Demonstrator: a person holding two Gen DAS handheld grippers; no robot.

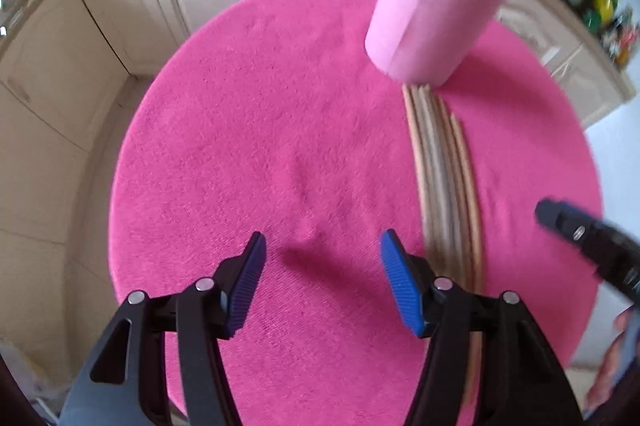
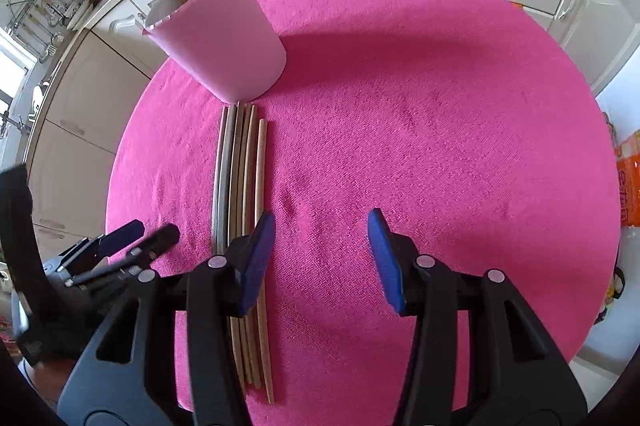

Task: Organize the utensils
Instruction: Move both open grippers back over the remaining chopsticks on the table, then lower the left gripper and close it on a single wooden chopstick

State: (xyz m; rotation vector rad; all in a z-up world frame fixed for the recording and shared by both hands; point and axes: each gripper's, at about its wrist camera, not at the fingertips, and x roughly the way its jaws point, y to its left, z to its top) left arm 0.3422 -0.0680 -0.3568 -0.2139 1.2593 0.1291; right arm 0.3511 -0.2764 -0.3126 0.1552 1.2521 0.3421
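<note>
Both my left tongs and right tongs hang apart, holding nothing, over the pink bench. Chopsticks lie bundled below the pink cup, which holds more sticks.

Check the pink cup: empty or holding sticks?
Holding sticks. Several poke out above the pink cup rim; more chopsticks lie on the pink mat.

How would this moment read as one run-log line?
left gripper: open, empty | right gripper: open, empty | chopsticks: lying beside pink cup
</note>
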